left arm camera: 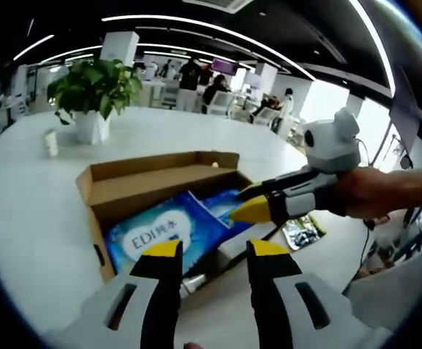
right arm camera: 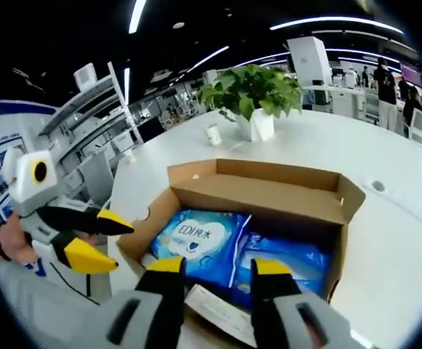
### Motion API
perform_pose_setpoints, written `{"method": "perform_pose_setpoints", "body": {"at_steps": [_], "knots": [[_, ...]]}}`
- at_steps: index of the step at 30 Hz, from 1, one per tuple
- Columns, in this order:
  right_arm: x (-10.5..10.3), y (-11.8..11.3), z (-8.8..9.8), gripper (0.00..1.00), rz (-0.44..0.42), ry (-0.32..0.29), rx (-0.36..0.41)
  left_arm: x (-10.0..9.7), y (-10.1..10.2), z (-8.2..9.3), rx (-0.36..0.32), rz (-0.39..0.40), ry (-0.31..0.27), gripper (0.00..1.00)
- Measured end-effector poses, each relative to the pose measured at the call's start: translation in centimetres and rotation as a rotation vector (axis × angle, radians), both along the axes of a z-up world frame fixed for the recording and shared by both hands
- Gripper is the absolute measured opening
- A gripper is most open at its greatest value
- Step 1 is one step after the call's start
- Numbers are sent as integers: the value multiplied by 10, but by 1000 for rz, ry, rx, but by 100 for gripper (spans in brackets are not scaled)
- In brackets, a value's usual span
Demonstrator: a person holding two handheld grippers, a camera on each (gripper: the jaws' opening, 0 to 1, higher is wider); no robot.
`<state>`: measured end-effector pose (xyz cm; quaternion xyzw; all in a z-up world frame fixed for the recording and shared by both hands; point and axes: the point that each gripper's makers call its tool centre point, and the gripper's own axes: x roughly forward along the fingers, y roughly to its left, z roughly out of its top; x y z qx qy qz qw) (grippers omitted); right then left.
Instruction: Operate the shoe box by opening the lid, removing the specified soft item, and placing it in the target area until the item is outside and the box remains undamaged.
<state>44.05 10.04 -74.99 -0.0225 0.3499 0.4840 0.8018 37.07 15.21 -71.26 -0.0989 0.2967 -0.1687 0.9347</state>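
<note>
both claws are seen released, with a clear gap between the yellow-tipped jaws and nothing held in either. the left claw (left arm camera: 211,254) is held low at the near edge of the shoe box (left arm camera: 160,178), its jaws framing the blue pack without touching it, as far as can be told. the right claw (right arm camera: 218,273) is likewise hung over the near edge of the box, jaws apart, with a white printed sheet (right arm camera: 218,313) seen just under and between them. in the left gripper view the right claw is brought in from the right, its jaws parted and pointed at the right end of the box over the darker blue pack (left arm camera: 225,203); contact cannot be told.

the lid step is judged as done: the cardboard lid (right arm camera: 269,190) is folded back at the far side and the inside is laid open. the soft item is not yet out. a blue and white soft pack (right arm camera: 200,243) is still lain flat inside, at the left part of the box in the right gripper view, with a second blue pack (right arm camera: 287,262) just beside it. the grasp, the lift and the placing on the white table (left arm camera: 29,203) are judged to be left. no tear or crush is seen on the box walls. a potted plant (right arm camera: 255,94) and a small cup (right arm camera: 212,134) are stood well apart beyond the box.
</note>
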Motion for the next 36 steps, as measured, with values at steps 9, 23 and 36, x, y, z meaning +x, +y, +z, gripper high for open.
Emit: {"method": "perform_pose_setpoints", "body": {"at_steps": [9, 23, 36], "knots": [[0, 12, -10, 32, 16, 13, -12, 0, 3, 0, -4, 12, -1, 35], [7, 25, -28, 32, 21, 46, -17, 1, 8, 0, -6, 29, 1, 35], [13, 44, -39, 29, 51, 66, -14, 3, 14, -2, -12, 46, 3, 35]]}}
